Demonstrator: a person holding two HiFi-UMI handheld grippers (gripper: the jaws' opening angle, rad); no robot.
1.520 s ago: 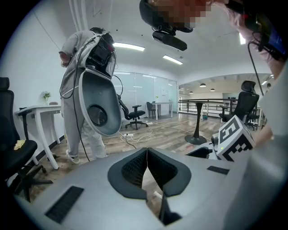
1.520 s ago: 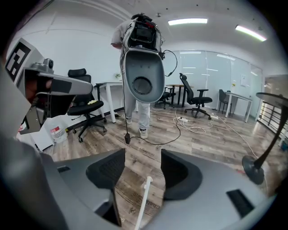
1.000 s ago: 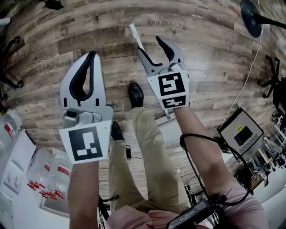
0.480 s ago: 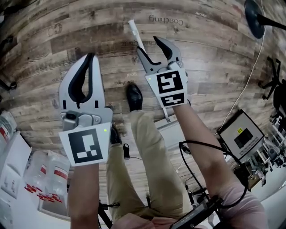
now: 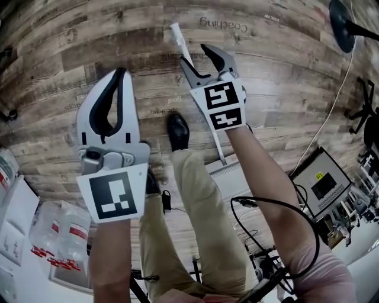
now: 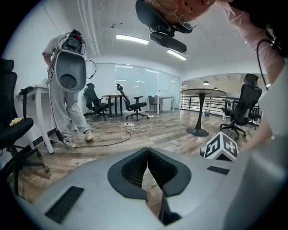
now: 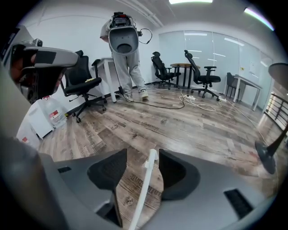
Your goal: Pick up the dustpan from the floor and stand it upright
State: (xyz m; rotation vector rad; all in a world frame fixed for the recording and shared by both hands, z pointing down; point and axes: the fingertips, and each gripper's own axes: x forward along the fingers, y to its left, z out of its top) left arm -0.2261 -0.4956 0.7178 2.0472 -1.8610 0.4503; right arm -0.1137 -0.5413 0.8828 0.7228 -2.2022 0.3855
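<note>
I see open brown wood-plank floor (image 5: 89, 53) past the thin white dustpan handle (image 5: 179, 44); my black shoe (image 5: 177, 131) crowds its left.

The grey-brown wood-plank floor (image 5: 284, 71), printed with faint lettering, carries a person's black shoe (image 5: 178, 131). Also on it are the ribbed pan of a white long-handled dustpan (image 5: 228, 179), a loose white cable (image 7: 204, 107), a round black stand base (image 5: 340, 18) and black wheeled office chairs (image 7: 202, 81).

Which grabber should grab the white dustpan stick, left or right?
Right. The right gripper has its jaws open on either side of the dustpan handle, not yet gripping it. The left gripper is shut, empty and held off to the side of the handle.
</note>
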